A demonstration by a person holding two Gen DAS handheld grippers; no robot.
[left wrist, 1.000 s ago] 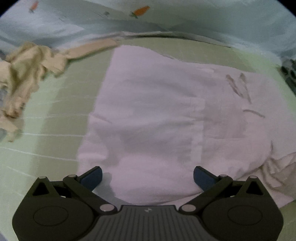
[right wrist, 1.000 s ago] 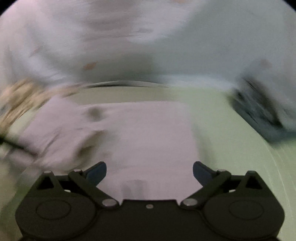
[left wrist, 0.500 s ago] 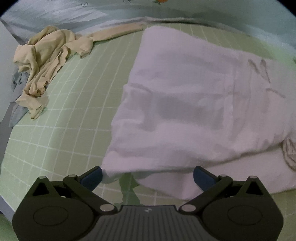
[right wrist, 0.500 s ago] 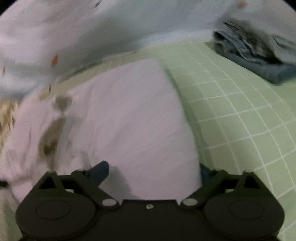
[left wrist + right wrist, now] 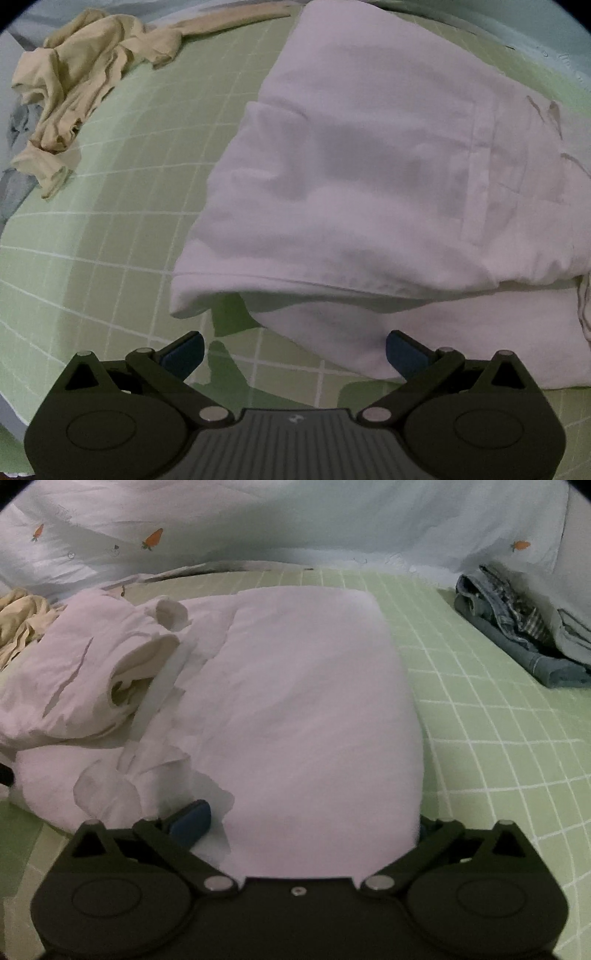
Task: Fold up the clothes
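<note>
A white garment (image 5: 369,177) lies partly folded on the green checked sheet (image 5: 122,206); its near corner curls up off the sheet. My left gripper (image 5: 293,349) is open and empty, just short of the garment's near edge. In the right wrist view the same white garment (image 5: 303,709) fills the middle, smooth on the right and bunched on the left. My right gripper (image 5: 306,823) is open, its jaws wide either side of the garment's near edge; cloth hides the right fingertip.
A crumpled beige garment (image 5: 74,85) lies at the far left, also in the right wrist view (image 5: 18,620). A folded stack of blue denim clothes (image 5: 517,635) sits at the far right. A pale blue carrot-print quilt (image 5: 258,520) runs along the back.
Both grippers have drawn back from the white garment. The left view now shows green sheet under the jaws. The right view has steadied and swung to face the quilt.
</note>
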